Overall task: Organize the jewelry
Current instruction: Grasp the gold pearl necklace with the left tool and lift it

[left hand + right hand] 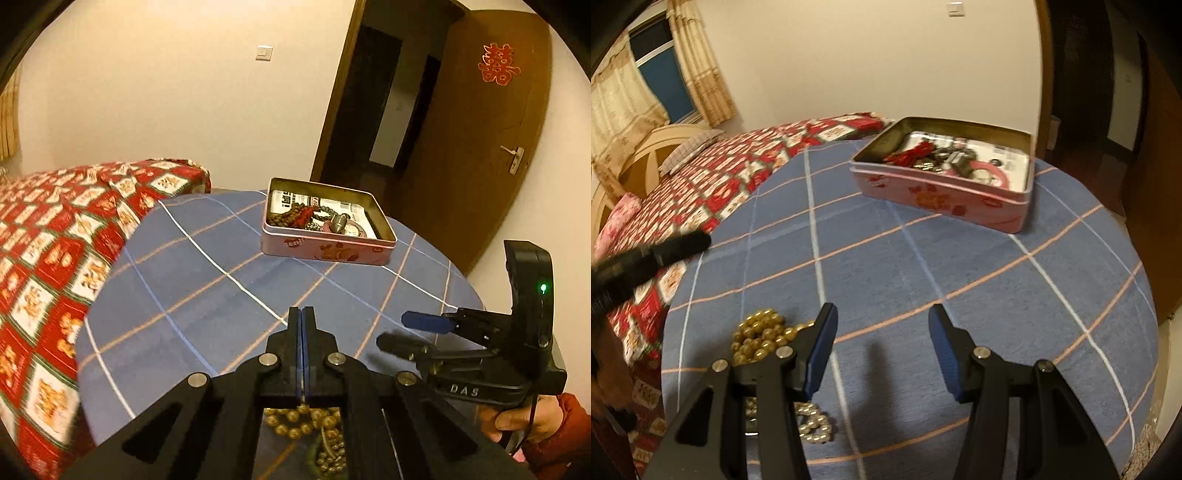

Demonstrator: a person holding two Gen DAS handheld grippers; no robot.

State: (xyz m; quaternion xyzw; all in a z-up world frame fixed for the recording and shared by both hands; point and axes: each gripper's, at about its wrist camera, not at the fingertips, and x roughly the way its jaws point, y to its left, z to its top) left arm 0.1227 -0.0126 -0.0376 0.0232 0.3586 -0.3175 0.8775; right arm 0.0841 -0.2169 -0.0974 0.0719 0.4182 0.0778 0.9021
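A round table under a blue checked cloth fills both views, with a bed in a red patterned cover beside it.

In the left wrist view the left claw is tilted down over the cloth, its jaws pressed together with nothing seen between the tips. The gold beads lie under its body, behind the tips, glimpsed only through the gap in its frame. Right of it the right claw is seen side-on, held by a hand in a red sleeve; "DAS" is read on its body and a green light is lit on its upright part.

In the right wrist view the right claw is angled down, jaws spread, only bare cloth between them. The beads are shown more fully here, heaped just left of and under its left finger, on the table. The left claw appears only as a dark blurred bar further left.

Ahead of both claws, well apart, an open pink tin sits on the cloth, holding beads, a red piece and a watch-like item over printed paper whose text is too small to read.

Only the left view shows the brown door with a red paper double-happiness cutout. Only the right view shows the window with curtains and the headboard.
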